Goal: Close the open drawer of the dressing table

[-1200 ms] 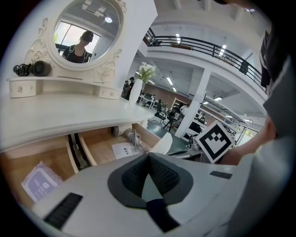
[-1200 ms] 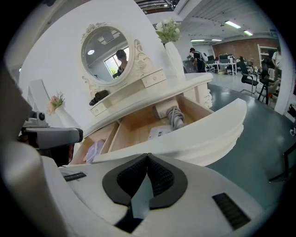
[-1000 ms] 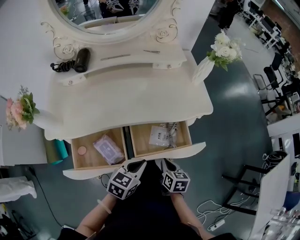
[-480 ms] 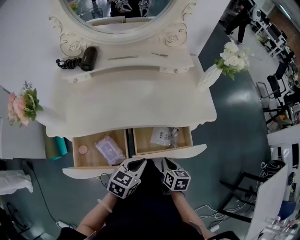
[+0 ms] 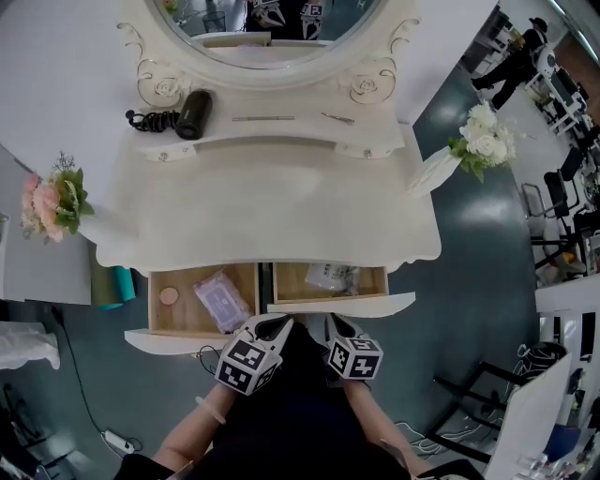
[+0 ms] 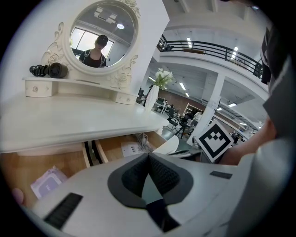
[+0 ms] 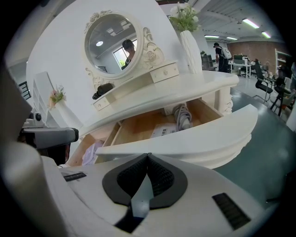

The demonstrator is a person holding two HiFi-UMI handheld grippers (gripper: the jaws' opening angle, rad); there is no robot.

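The white dressing table [image 5: 272,206] has two wooden drawers pulled out at its front. The left drawer [image 5: 178,319] stands wide open and holds a purple packet [image 5: 217,300] and a small pink disc [image 5: 169,296]. The right drawer [image 5: 342,306] is partly in, with a white packet and a cable [image 5: 330,277] inside. My left gripper [image 5: 277,323] is shut and empty, just below the gap between the drawers. My right gripper [image 5: 335,323] is shut and empty, right at the right drawer's curved front [image 7: 185,148]. I cannot tell whether it touches.
An oval mirror [image 5: 272,28] and a black hair dryer [image 5: 192,114] are on the back shelf. A white vase of flowers [image 5: 436,169] stands at the right corner and pink flowers [image 5: 52,202] at the left. A teal cylinder [image 5: 117,284] is under the left edge.
The right drawer has slid further into the table, while the left drawer stays wide open. Both grippers have kept shut at the drawer fronts.
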